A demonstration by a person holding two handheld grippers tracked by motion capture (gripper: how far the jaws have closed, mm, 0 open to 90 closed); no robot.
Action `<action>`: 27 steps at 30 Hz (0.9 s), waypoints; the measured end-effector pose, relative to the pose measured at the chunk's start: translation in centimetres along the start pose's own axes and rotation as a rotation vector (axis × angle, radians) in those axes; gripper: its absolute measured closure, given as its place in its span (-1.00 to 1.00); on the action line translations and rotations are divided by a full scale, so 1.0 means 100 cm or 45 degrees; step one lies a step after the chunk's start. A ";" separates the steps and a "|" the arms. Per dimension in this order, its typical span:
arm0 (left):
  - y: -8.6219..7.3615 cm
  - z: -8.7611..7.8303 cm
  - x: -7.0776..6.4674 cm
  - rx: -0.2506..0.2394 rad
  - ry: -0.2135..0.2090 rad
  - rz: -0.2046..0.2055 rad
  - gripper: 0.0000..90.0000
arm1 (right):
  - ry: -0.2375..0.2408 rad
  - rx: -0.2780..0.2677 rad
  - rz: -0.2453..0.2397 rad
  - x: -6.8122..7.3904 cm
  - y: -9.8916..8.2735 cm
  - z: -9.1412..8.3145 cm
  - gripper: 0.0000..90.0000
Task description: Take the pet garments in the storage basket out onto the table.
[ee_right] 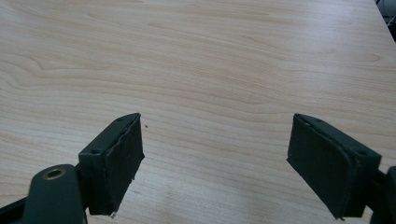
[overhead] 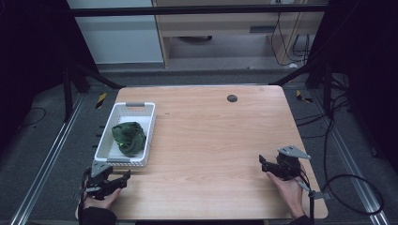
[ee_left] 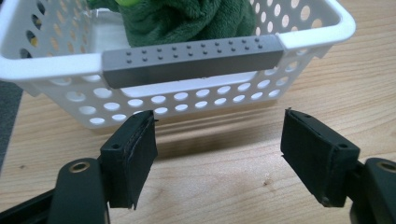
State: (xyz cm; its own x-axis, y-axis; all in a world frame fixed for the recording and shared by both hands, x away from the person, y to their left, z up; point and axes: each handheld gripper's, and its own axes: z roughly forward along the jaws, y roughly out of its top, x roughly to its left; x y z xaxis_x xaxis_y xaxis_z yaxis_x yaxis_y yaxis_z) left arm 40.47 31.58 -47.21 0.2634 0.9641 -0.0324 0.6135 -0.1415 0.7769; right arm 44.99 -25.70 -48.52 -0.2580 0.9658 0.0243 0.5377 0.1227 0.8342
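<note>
The tabletop [overhead: 211, 140] is pale wood with a visible grain. A small dark round disc [overhead: 232, 98] sits flush in it near the far edge. Beyond the tabletop's far edge stand a white panel [overhead: 117, 33] and a light wooden cabinet [overhead: 225, 28], with cables [overhead: 300, 44] hanging beside the cabinet. Grey floor [overhead: 42, 140] surrounds the tabletop. Left of the tabletop, a metal rail [overhead: 44, 168] runs along the floor; another rail [overhead: 349, 164] runs to its right, with a black cable [overhead: 361, 192] looping over it. 2 yellow-and-black striped markers [overhead: 101, 100] lie on the floor by the tabletop's far corners.
</note>
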 end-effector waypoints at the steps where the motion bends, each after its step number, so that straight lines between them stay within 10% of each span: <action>1: 0.000 -0.001 0.001 -0.003 -0.004 -0.005 -0.43 | -0.003 -0.003 -0.002 -0.001 0.000 0.000 -0.60; 27: 0.022 -0.030 0.010 -0.065 -0.053 -0.067 -0.44 | -0.010 -0.003 -0.007 0.003 0.002 -0.002 -0.63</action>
State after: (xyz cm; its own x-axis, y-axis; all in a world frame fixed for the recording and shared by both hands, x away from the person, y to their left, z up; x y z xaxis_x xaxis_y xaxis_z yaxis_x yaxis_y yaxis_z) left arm 39.87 32.96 -43.68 0.2630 0.9596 -0.0996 0.5892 -0.0781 0.8042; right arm 44.89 -25.42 -48.24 -0.2548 0.9669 0.0153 0.5343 0.1276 0.8356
